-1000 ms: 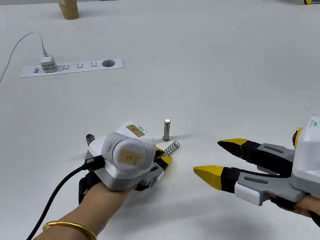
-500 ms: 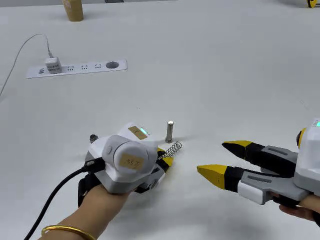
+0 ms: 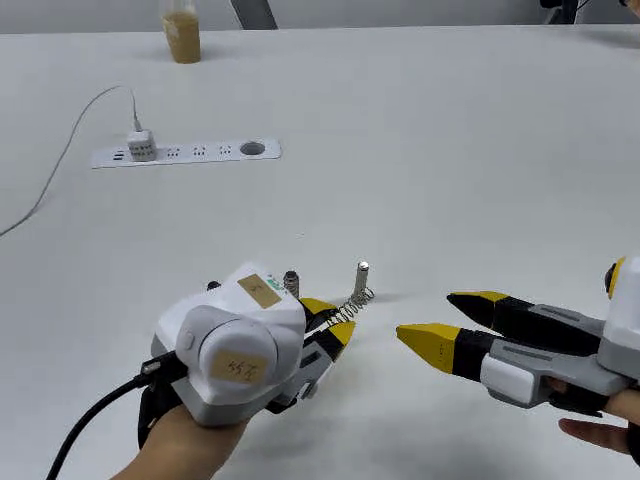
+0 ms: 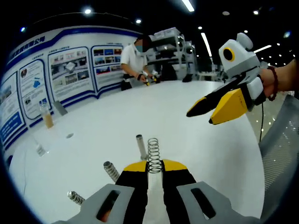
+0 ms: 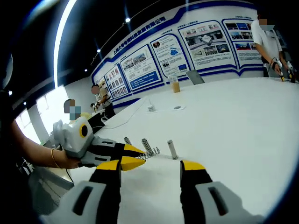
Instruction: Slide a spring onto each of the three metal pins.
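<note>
My left gripper is shut on a small steel spring that sticks out past its yellow tips. In the left gripper view the spring stands upright between the tips. A bare metal pin stands just beyond the spring's far end, left of the spring in the left gripper view. A pin wearing a spring stands to its left; that view shows two such pins. My right gripper hovers open to the right, nothing between its fingers.
A white power strip with a plugged charger and its cable lies at the back left. A bottle of brownish liquid stands at the far edge. A person works in the background.
The head camera has tilted up. My left gripper has carried the spring a little forward, so its free end now lies close to the bare pin's base. The right gripper stays open.
</note>
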